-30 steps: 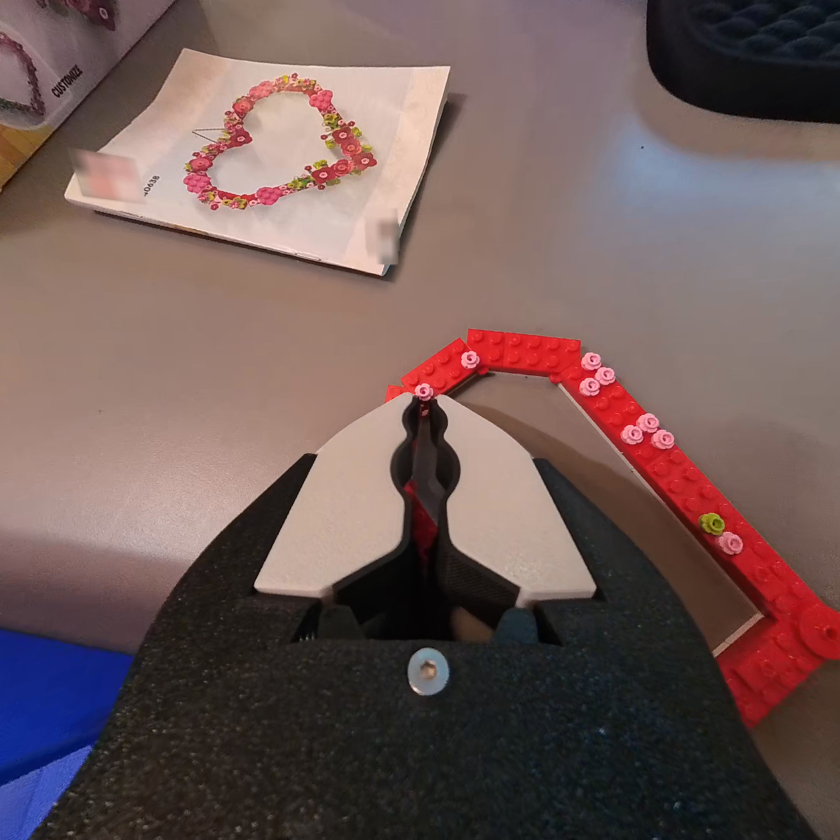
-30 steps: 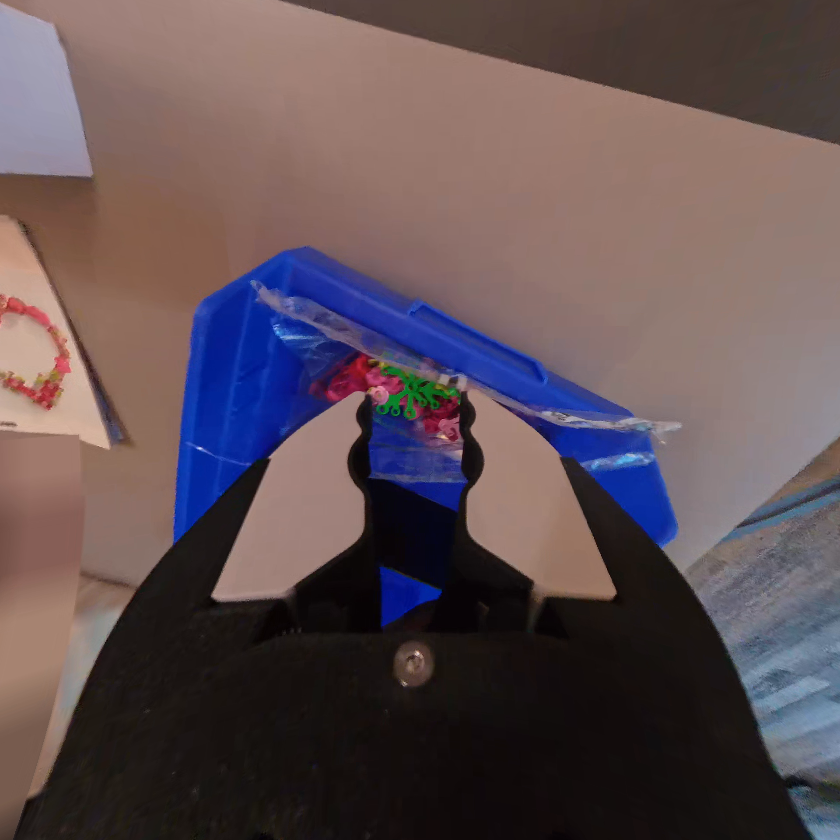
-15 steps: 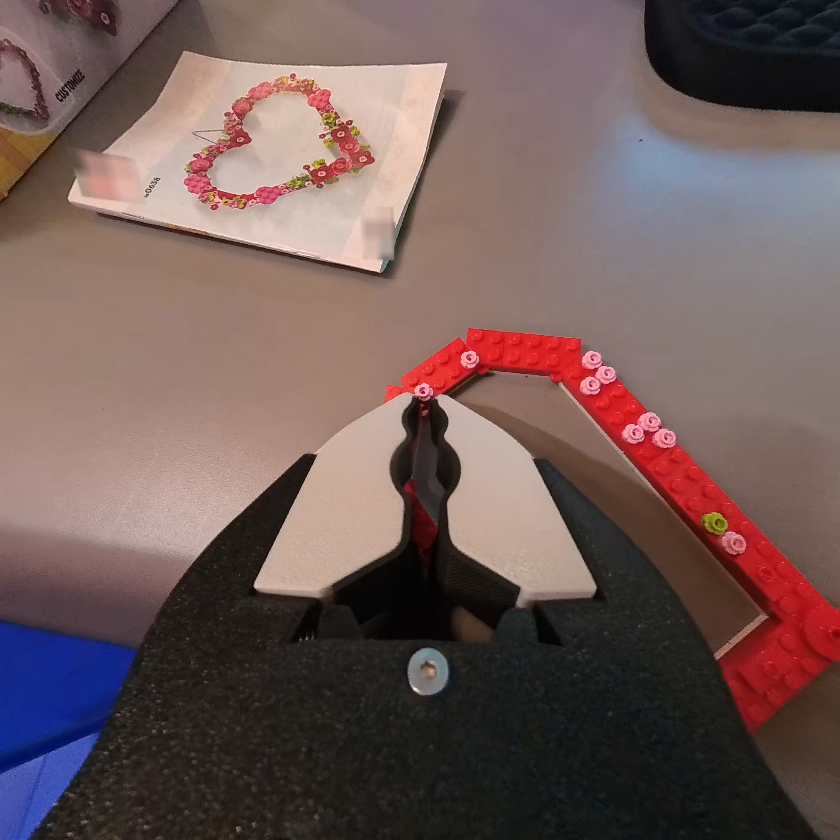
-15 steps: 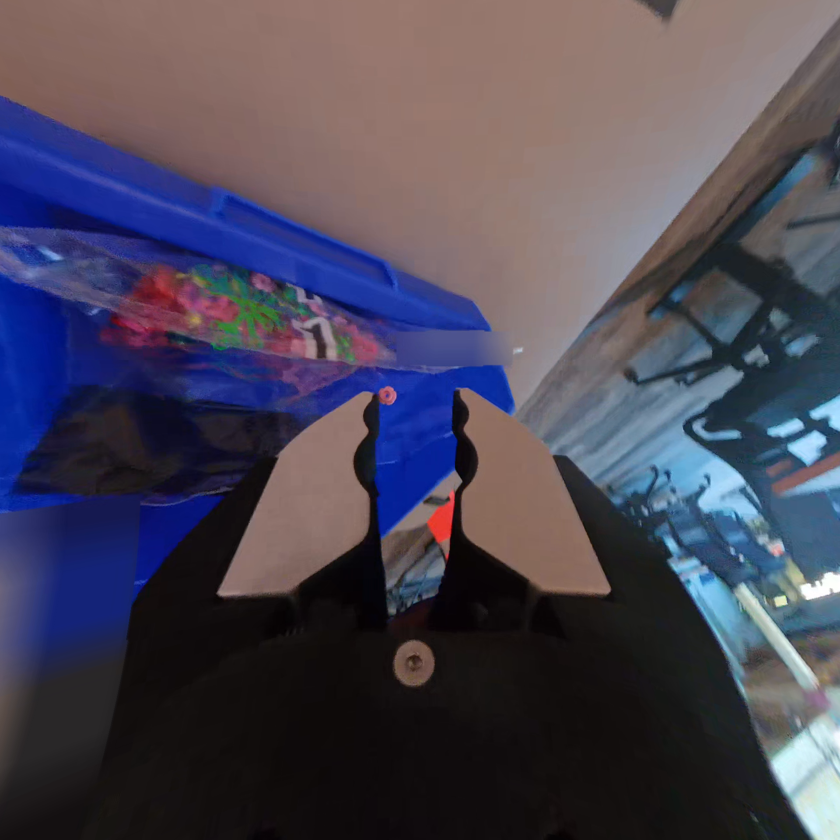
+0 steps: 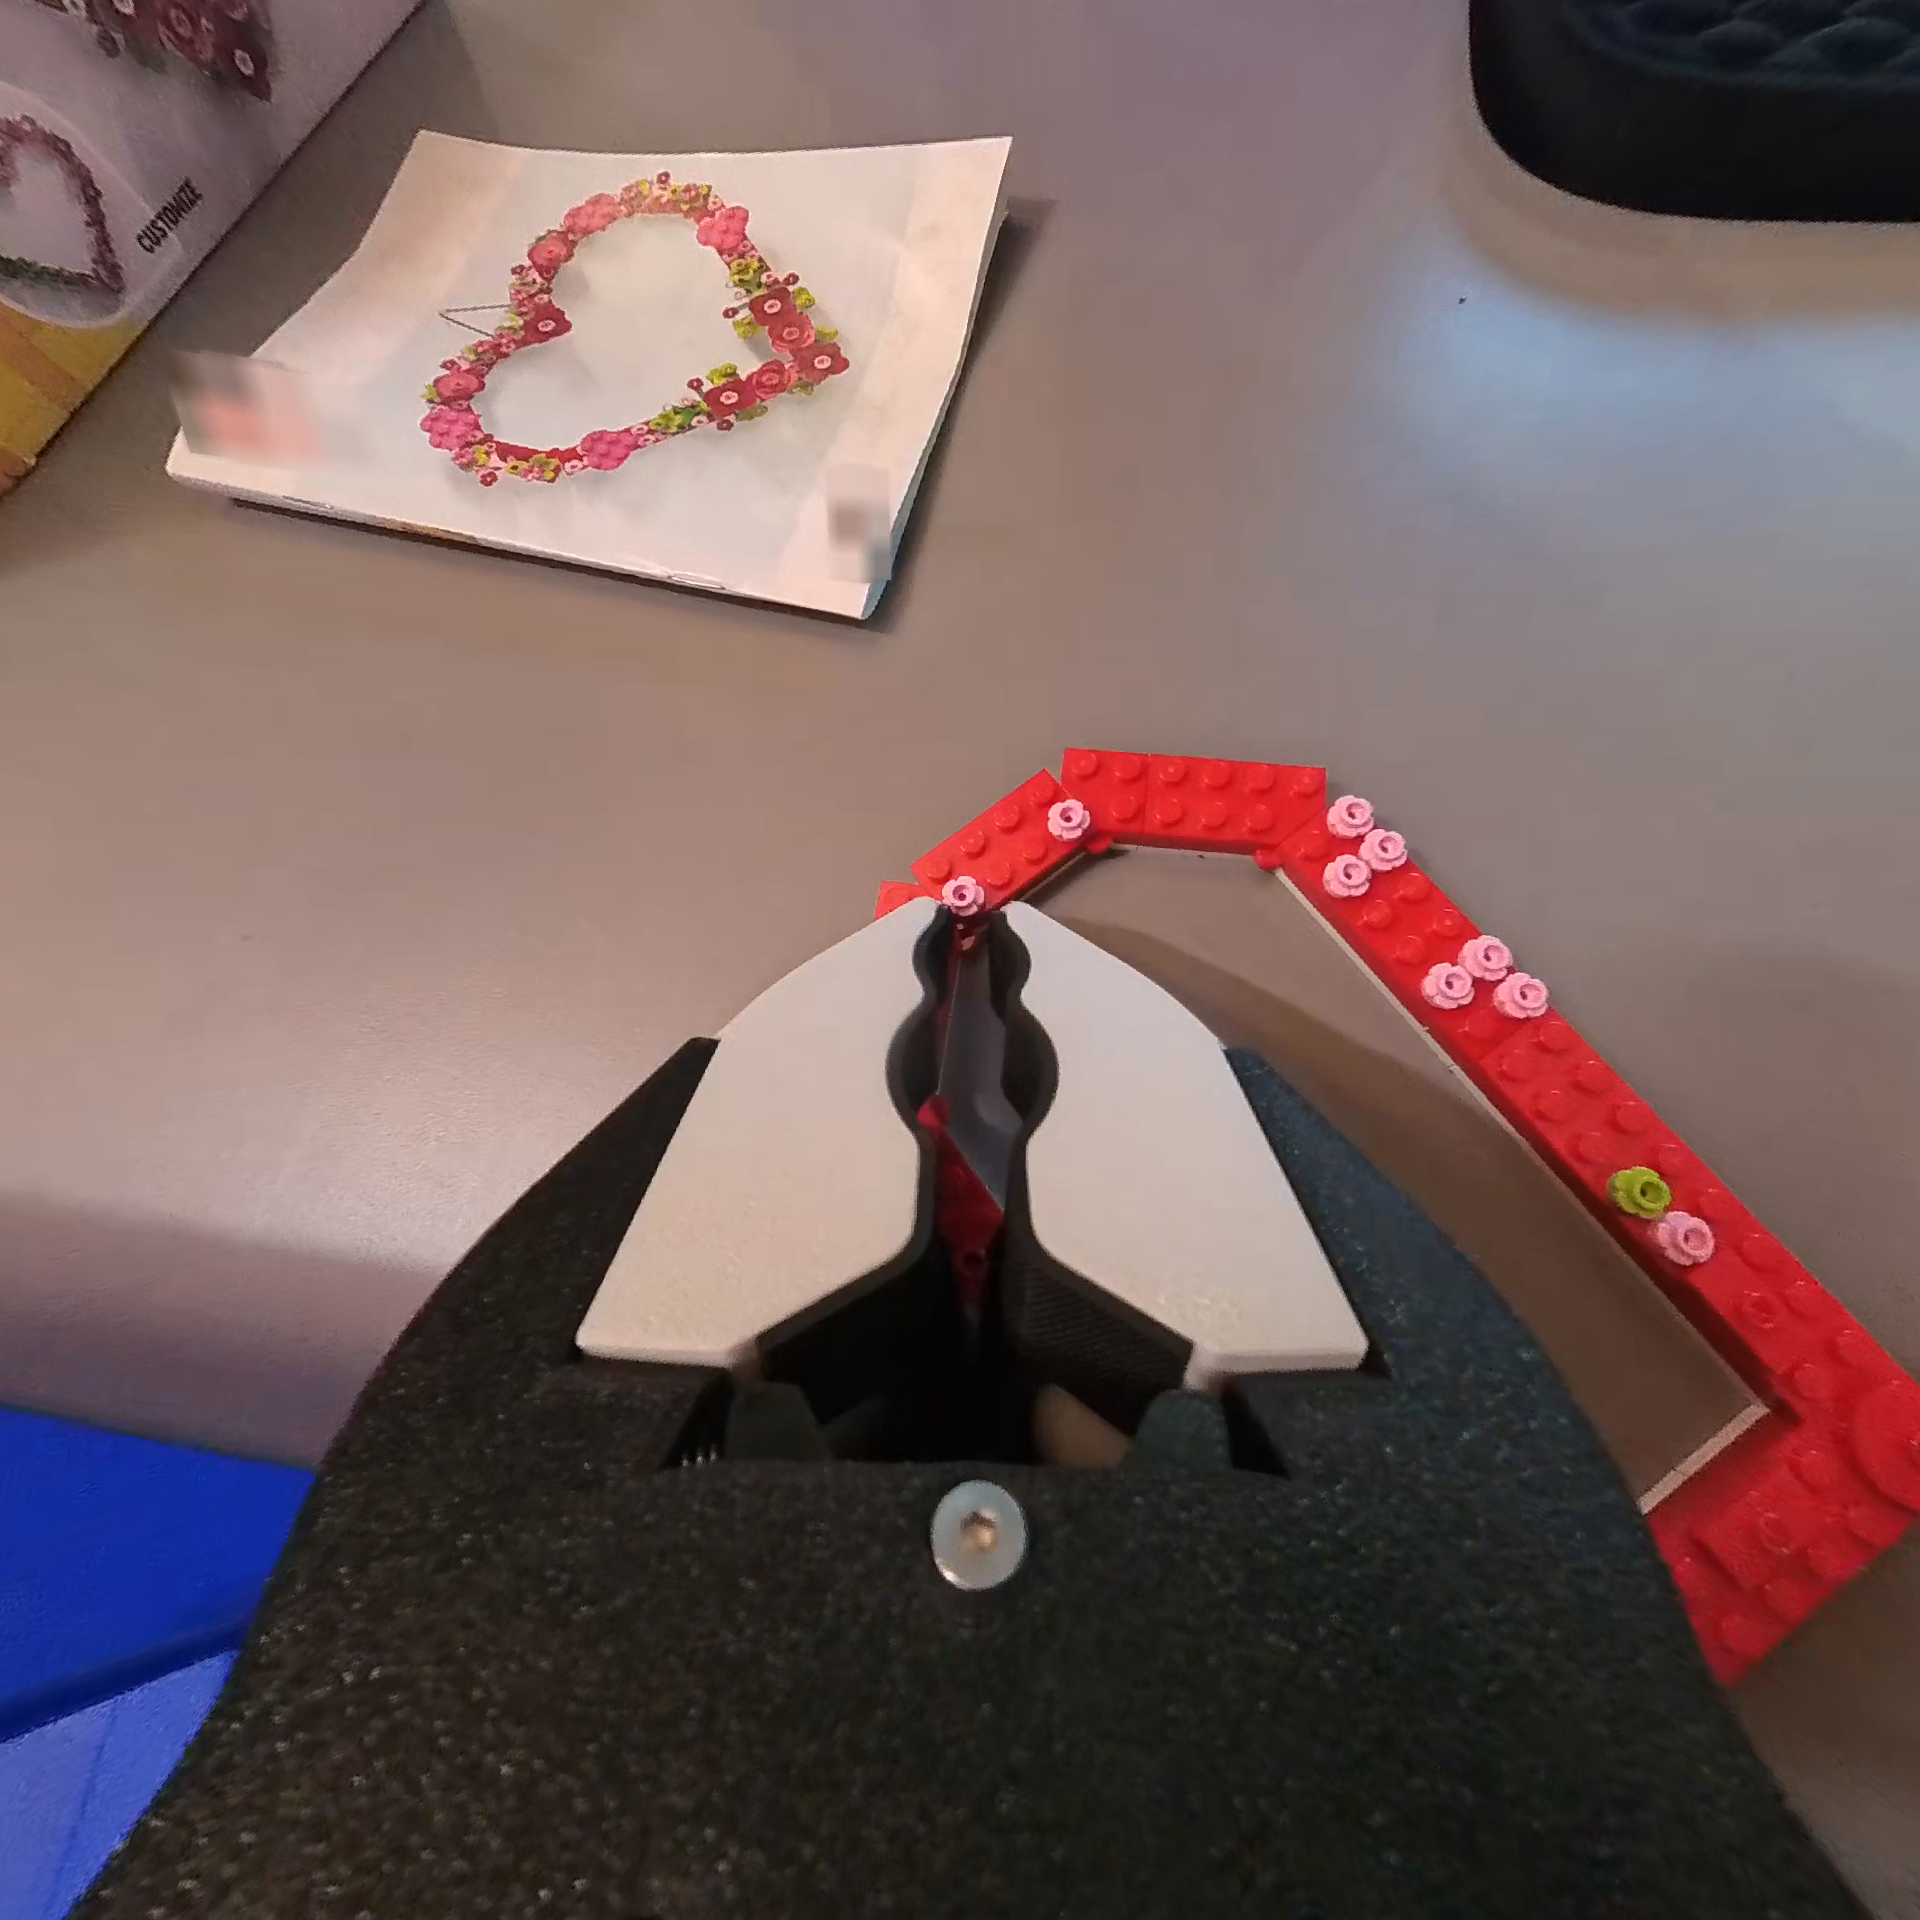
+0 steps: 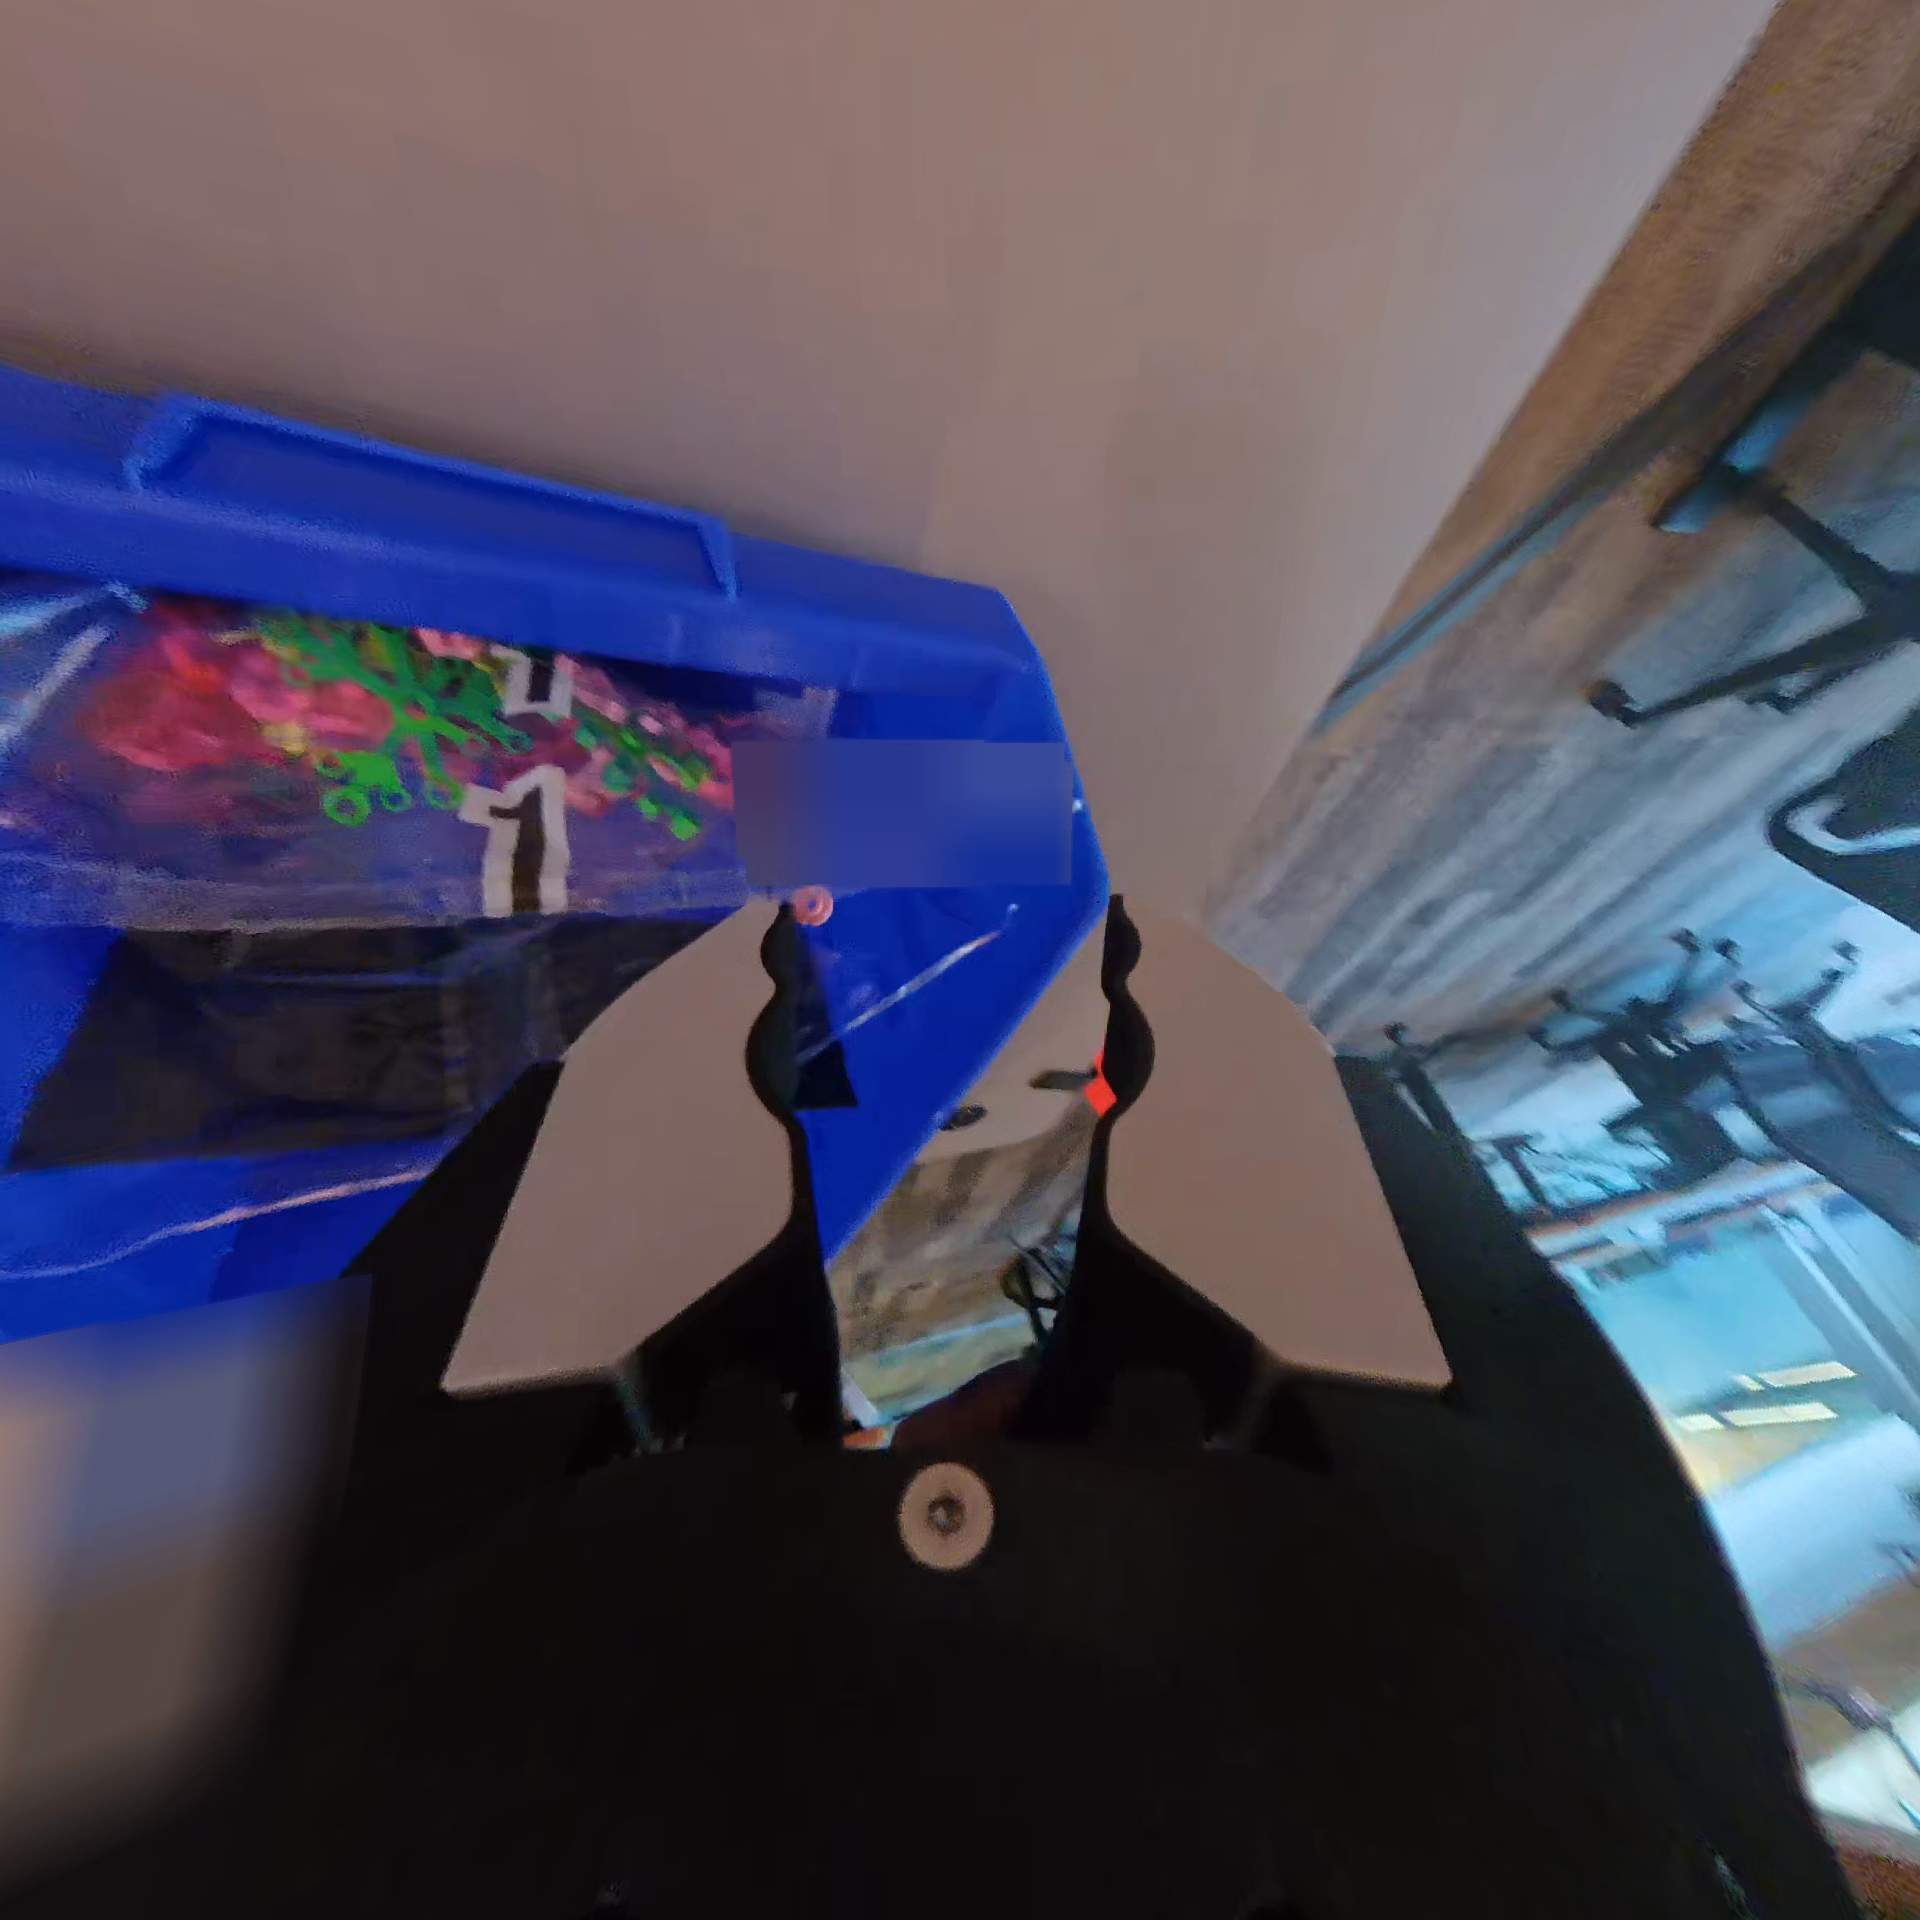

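My left gripper (image 5: 971, 916) is shut on the near-left edge of a red brick frame (image 5: 1558, 1101) that lies on the grey table. The frame carries pink flower studs (image 5: 1481, 971) and one green stud (image 5: 1638, 1192). My right gripper (image 6: 951, 914) is open, with its jaws wide apart, over the right end of a blue bin (image 6: 436, 540). A tiny pink round stud (image 6: 814, 906) shows at the tip of its left finger; I cannot tell if it clings there. A clear bag of pink, red and green pieces (image 6: 364, 748) lies in the bin.
An instruction booklet with a flower heart picture (image 5: 623, 364) lies at the far left, with a product box (image 5: 94, 166) beyond it. A black padded object (image 5: 1714, 104) sits at the far right. The bin's corner (image 5: 94, 1538) is near left. The table edge and floor (image 6: 1558, 727) are right of the bin. The gap from one gripper's tips to the other's is roughly 55 cm.
My right gripper swung right from above the bag towards the bin's right end, and its jaws opened wider. The pink stud stayed at its left fingertip. My left gripper held still.
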`<control>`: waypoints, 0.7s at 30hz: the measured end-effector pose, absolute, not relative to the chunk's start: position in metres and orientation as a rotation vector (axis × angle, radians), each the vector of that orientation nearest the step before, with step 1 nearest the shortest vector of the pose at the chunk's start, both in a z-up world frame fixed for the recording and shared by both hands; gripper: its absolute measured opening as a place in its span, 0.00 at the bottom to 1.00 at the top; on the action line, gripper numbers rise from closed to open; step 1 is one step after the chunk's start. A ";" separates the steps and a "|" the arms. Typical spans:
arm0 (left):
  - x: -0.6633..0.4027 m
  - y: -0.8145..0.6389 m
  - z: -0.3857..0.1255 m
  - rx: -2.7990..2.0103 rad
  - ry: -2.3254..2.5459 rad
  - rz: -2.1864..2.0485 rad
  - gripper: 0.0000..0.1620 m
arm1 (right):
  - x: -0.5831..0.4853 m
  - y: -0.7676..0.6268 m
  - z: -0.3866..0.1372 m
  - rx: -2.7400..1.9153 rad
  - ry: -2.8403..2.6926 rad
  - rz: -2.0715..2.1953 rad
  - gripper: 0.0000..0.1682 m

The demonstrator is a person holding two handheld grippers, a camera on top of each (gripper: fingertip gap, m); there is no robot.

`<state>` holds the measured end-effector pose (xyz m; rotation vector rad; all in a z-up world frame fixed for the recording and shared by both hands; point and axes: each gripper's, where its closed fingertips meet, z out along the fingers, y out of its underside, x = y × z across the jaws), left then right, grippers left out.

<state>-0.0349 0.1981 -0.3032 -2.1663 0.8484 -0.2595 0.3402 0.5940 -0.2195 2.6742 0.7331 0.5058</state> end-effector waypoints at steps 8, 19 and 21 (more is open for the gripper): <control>-0.035 0.198 -0.303 -2.172 0.840 -0.274 0.04 | 0.388 0.605 -0.220 2.657 0.632 0.670 0.37; -0.035 0.198 -0.303 -2.175 0.837 -0.294 0.05 | 0.311 0.633 -0.168 3.034 1.026 0.632 0.26; -0.033 0.196 -0.300 -2.166 0.832 -0.349 0.04 | 0.247 0.620 -0.130 3.221 1.435 0.541 0.24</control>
